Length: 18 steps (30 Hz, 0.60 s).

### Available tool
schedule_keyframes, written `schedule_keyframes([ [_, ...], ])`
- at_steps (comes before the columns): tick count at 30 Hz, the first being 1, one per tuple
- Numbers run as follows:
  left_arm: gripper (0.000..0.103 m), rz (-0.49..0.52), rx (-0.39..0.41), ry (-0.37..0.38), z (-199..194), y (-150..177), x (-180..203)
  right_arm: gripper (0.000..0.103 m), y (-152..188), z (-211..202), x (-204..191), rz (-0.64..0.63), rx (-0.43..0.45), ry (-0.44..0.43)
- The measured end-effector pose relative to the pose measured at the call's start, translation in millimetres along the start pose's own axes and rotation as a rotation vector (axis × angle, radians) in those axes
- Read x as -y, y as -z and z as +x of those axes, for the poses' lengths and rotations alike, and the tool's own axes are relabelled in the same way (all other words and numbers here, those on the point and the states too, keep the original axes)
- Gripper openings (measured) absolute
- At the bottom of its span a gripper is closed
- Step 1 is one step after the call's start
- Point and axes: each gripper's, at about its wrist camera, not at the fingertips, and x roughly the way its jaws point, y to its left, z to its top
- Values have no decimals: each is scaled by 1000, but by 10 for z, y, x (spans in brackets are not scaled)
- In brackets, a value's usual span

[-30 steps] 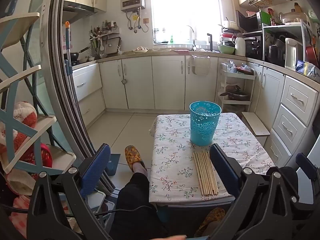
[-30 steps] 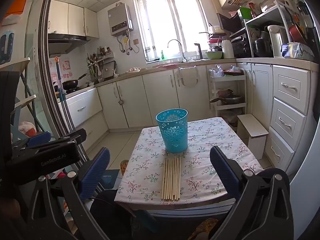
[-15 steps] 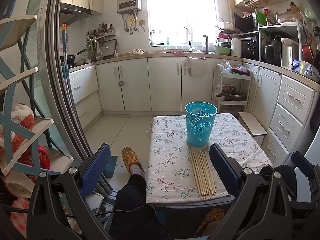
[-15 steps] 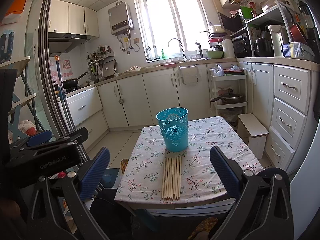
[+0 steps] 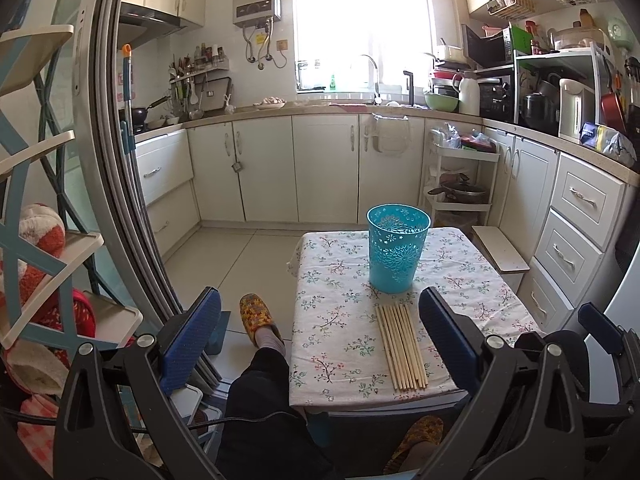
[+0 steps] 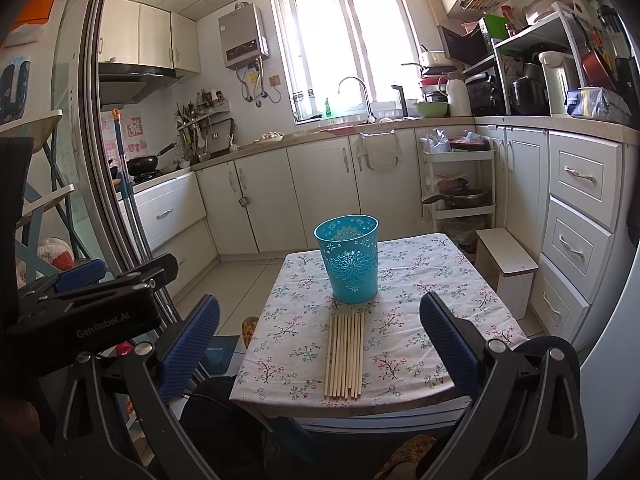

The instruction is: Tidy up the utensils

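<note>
Both grippers (image 5: pixel 320 328) (image 6: pixel 320 334) gape before wooden chopsticks (image 6: pixel 345 356) (slender, straight).

Setting: home kitchen. White cabinets (image 6: pixel 320 196) run along two walls under a worktop; sink tap (image 6: pixel 356 96) below a bright window (image 6: pixel 344 44). Gas water heater (image 6: pixel 243 42) on the wall, frying pan (image 6: pixel 146 162) on the hob, shelves with kettle (image 6: pixel 558 80) and appliances at right. Small table with floral cloth (image 6: pixel 420 320) in the middle of the floor.
</note>
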Motion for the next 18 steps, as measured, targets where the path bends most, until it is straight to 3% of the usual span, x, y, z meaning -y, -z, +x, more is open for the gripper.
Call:
schedule_keyframes([
  [18,95,9,-48,-2,334,-19,37,96,-47,199,125,35,-49,4],
])
